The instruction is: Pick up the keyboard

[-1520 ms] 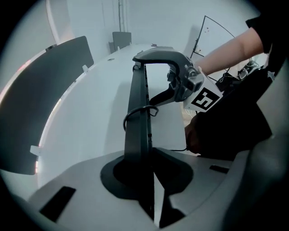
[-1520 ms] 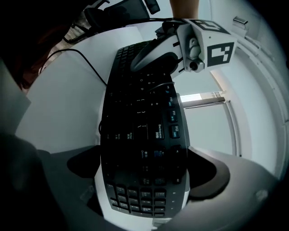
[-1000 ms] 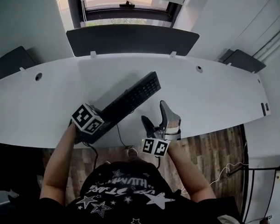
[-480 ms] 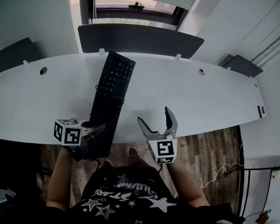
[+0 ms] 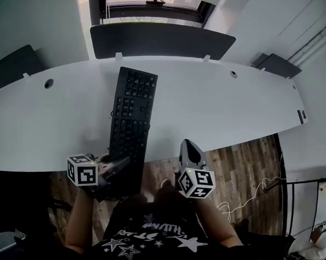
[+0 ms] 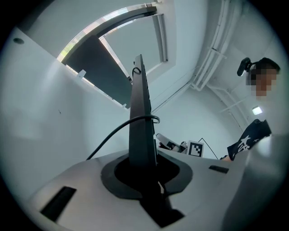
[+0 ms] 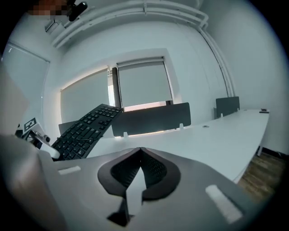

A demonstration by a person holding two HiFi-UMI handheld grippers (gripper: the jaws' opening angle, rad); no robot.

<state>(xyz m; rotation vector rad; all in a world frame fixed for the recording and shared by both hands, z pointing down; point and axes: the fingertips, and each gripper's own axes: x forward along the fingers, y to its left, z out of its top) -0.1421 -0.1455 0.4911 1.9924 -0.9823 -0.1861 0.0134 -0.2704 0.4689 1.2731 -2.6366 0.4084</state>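
- Left gripper (image 5: 114, 168) grips the near short end of the keyboard (image 5: 130, 123). In the left gripper view its jaws press on the thin board, seen edge-on, and nothing else carries it.
- Likely hazard: a long board held at one end has a lot of leverage. A quick swing or a tilt could make it pivot between the pads, sag at the far end or slide out.
- Cable (image 6: 110, 135) arcs in from the left and hooks over the board's edge just beyond the jaws. It could catch on the desk's (image 5: 222, 105) near edge and drag the board askew.
- The keyboard hangs over the left-centre of the desk. Its near end is past the near edge and its far end is close to the far edge, below the panel (image 5: 160, 44). The right gripper view shows it raised off the top, far end higher.
- Its long axis runs from near edge to far edge, the far end leaning slightly right. The keys face up.
- Right gripper (image 5: 188, 147) sits at the near edge, just right of the board's held end, jaws shut on nothing. It gives no support, so any slip would probably go uncaught.
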